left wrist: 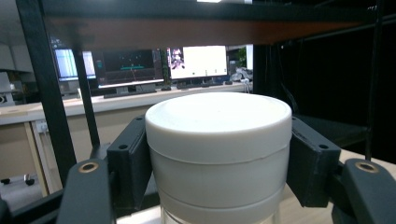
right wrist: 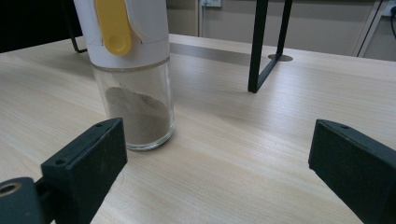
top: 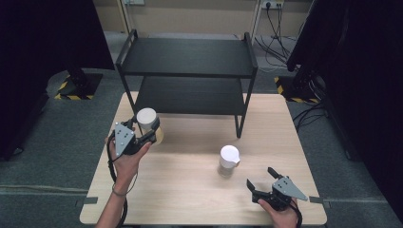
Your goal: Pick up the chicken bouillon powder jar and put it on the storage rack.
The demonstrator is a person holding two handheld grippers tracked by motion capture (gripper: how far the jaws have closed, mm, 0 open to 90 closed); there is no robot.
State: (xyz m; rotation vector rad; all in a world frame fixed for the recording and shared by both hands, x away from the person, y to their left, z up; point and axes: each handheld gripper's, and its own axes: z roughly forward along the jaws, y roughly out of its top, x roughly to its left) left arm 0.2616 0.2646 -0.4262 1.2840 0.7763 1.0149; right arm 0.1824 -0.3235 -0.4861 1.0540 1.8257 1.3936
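- The white-lidded jar (left wrist: 218,154) sits clamped in the left gripper (top: 142,137), whose jaws press on both sides just below its lid; in the high view it is at the table's left side, just in front of the black shelf unit (top: 187,71).
- Whether the jar's base touches the wood or hangs just above it, I cannot tell.
- Judging by the grip and the shelf close ahead, picking up looks done and placing on a shelf looks left to do; both shelves appear bare.
- A second jar (right wrist: 133,74), glass with a white top, a yellow tab and brownish powder inside, stands untouched near the table's middle.
- The right gripper (top: 260,184) rests at the table's near right edge, jaws spread wide with nothing between them, pointed toward that second jar.
- The table (top: 190,190) is pale wood grain, otherwise uncluttered.
- Around it lies grey carpet (top: 57,142); dark screens (top: 43,42) stand at both sides, with cables and a wall socket at the back.
- Beyond the shelf frame, the left gripper view shows lit monitors (left wrist: 130,63) on a desk.
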